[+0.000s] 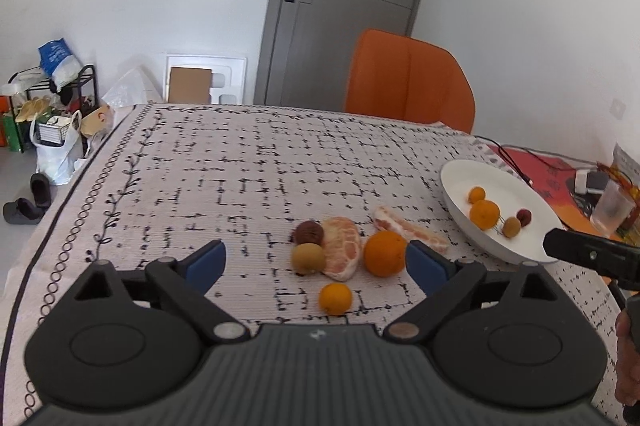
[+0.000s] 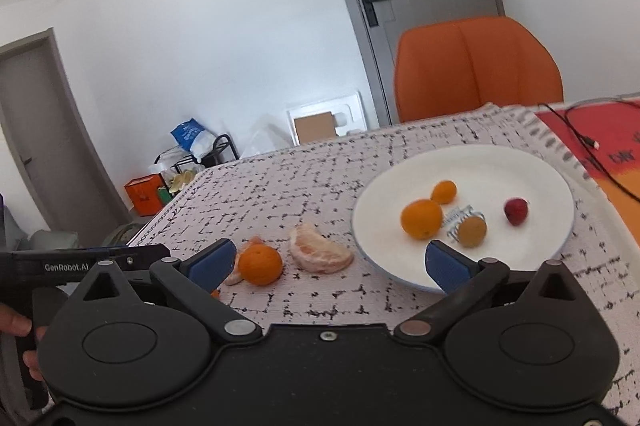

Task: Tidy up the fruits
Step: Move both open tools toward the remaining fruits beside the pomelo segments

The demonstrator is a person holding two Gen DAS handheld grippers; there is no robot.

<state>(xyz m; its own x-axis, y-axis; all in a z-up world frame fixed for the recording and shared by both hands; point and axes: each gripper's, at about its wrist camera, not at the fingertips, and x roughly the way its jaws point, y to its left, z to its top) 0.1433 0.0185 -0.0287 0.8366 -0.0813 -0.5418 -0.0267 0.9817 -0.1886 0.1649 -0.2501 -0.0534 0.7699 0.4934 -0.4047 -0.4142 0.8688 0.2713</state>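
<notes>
A white plate (image 1: 516, 182) (image 2: 520, 162) at the right holds a small orange (image 2: 444, 191), a bigger orange (image 2: 421, 219), a brown fruit (image 2: 472, 231) and a red fruit (image 2: 516, 211). On the cloth lie an orange (image 1: 384, 252) (image 2: 260, 264), a small orange (image 1: 335, 299), a peeled citrus half (image 1: 341, 252), a peeled wedge (image 1: 408, 229) (image 2: 320, 250), a dark brown fruit (image 1: 309, 232) and a green-brown fruit (image 1: 308, 258). My left gripper (image 1: 316, 262) is open above the loose fruit, empty. My right gripper (image 2: 328, 262) is open, empty, near the plate's front rim.
The table carries a white cloth with black marks (image 1: 240, 170). An orange chair (image 1: 408, 78) stands at the far side. A red mat with cables (image 2: 592, 142), a plastic cup (image 1: 612, 206) and small items sit at the right. Clutter lies on the floor at the left.
</notes>
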